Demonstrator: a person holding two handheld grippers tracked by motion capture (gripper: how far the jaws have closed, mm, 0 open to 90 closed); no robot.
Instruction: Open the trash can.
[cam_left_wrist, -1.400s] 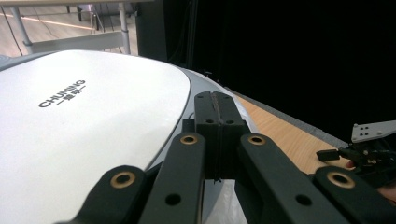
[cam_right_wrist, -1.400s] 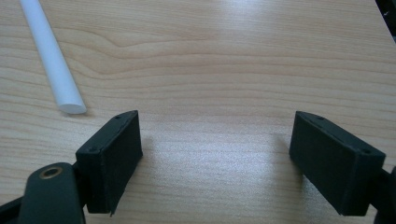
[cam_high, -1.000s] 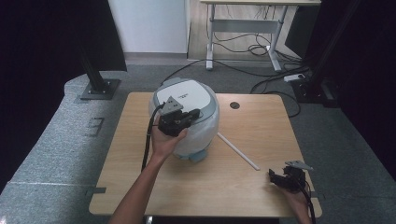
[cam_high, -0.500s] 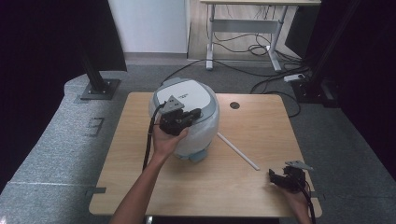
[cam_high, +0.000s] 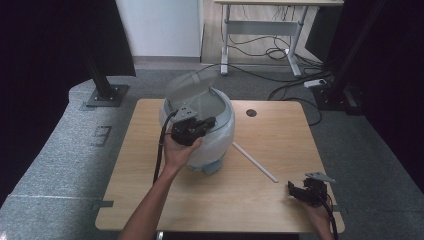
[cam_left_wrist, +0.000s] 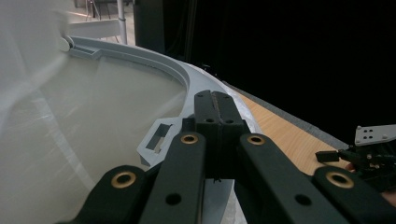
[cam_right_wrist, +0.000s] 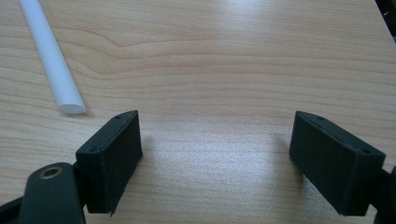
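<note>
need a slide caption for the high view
Left gripper at the front rim of a round white appliance with raised lid; right gripper rests open near the table corner.

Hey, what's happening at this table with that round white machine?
A person holds a gripper in each hand. The left gripper, jaws shut, sits at the rim of a rounded white appliance whose translucent lid stands raised and blurred. The right gripper rests open near the table's front right corner, holding nothing. A white rod lies on the wood between the appliance and that gripper.
</note>
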